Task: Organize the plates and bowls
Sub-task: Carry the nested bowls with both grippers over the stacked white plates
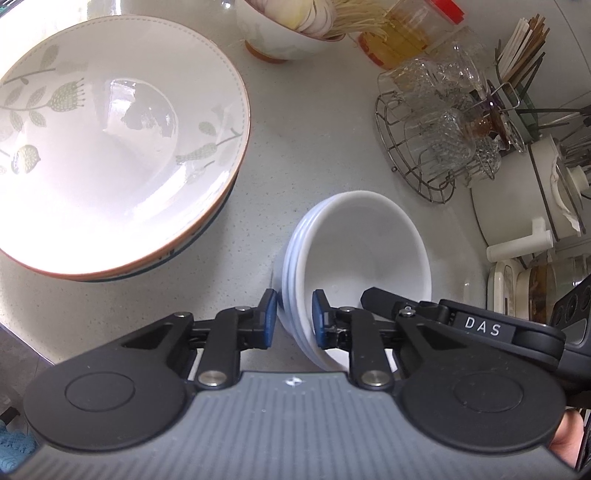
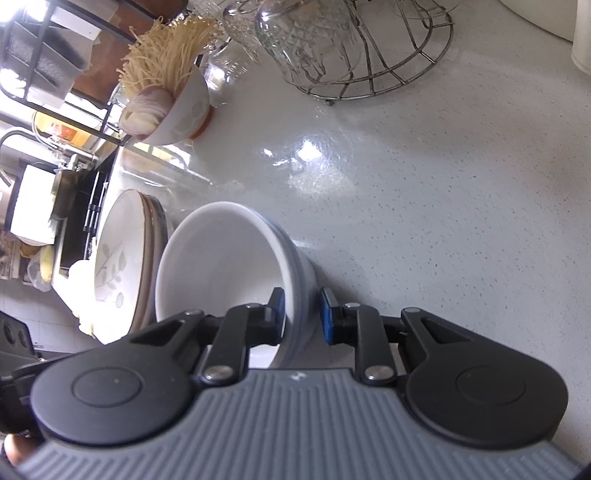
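Note:
A stack of small white bowls [image 1: 362, 243] [image 2: 221, 266] sits on the speckled grey counter [image 1: 303, 129]. My left gripper [image 1: 294, 317] is shut on the stack's near-left rims, one blue pad outside and one inside. From the opposite side, my right gripper [image 2: 303, 312] is shut on the same stack's rim, with its left pad inside the top bowl. Part of that gripper, bearing a DAS label [image 1: 482, 326], shows in the left wrist view. Left of the stack are large leaf-patterned bowls [image 1: 110, 147] [image 2: 114, 266], nested together.
A bowl of noodles and sliced onion [image 1: 288, 33] [image 2: 173, 114] stands at the back. A wire rack of upturned glasses [image 1: 432, 136] [image 2: 351, 55], a red-lidded jar [image 1: 406, 33], a chopstick holder [image 1: 517, 55] and a white pot [image 1: 509, 206] crowd the right. The counter's edge [image 1: 22, 332] runs at lower left.

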The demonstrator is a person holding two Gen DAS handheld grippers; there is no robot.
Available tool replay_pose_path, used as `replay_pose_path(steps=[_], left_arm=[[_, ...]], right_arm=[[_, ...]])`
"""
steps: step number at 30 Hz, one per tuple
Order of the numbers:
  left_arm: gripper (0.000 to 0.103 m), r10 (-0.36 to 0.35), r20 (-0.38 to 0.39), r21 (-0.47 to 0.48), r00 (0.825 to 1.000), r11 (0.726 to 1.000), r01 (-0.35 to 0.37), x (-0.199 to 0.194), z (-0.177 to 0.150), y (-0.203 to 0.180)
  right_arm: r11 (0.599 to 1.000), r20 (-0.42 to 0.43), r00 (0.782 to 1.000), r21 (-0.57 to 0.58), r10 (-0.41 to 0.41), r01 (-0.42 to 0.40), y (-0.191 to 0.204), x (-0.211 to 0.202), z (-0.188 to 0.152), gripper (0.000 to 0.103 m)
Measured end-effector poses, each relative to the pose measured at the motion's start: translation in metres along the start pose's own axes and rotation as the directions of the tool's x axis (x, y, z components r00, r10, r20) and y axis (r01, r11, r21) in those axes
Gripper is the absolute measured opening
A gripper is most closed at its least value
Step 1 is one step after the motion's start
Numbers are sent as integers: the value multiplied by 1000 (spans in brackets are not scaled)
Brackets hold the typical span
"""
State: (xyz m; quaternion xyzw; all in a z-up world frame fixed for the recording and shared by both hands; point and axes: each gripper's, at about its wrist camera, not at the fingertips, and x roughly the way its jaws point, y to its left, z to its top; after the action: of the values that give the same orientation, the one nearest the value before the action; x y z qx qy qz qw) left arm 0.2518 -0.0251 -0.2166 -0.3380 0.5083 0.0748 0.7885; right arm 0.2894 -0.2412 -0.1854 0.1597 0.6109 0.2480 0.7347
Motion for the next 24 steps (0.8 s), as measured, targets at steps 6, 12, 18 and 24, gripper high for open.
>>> replay_pose_path(steps=[6,12,18,24], left_arm=[[23,5,-2,38,1000,999,-4,-5,2,-9],[23,-8,-9,60,1000,998,9,-20,9,-13],[23,-25,0,88,1000,996,25,-44,15,-18],[23,-63,-4,139,998,988,63,-66,29,-18]], right_arm=[[1000,9,1000,-14,-17,17,6,-12,-3,22],[1000,32,999,-11,-16,16,15,-25,-2,22],[1000,75,997,-6,-10,10,27,-42,1,22],[1000,116,993,-6,-17,18,51,-55,7,22]])
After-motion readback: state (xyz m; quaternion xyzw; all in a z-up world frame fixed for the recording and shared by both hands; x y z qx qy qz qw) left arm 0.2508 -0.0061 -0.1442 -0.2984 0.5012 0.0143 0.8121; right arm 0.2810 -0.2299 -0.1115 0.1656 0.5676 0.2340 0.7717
